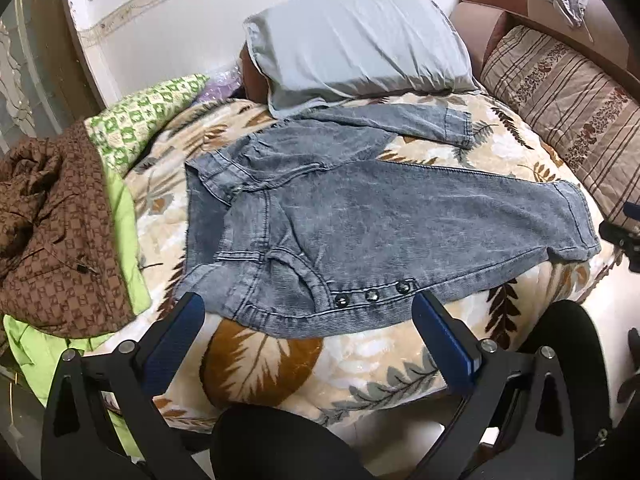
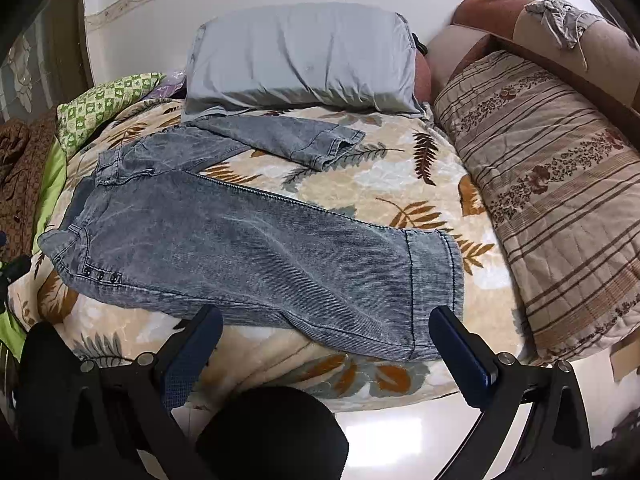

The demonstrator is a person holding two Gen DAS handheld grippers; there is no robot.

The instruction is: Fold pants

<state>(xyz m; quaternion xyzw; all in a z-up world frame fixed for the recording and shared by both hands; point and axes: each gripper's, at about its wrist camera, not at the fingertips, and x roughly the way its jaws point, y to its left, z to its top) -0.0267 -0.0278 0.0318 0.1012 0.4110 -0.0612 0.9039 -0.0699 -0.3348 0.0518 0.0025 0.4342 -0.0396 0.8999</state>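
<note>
I see a pair of faded grey-blue denim pants lying flat on a bed covered by a cream plush blanket with a brown and grey leaf print. The waistband points left and the two legs spread apart toward the right. My left gripper hovers near the waist by three metal studs, jaws wide and empty. My right gripper hovers by the near leg's cuff, jaws wide and empty. A pale grey pillow rests behind the pants.
</note>
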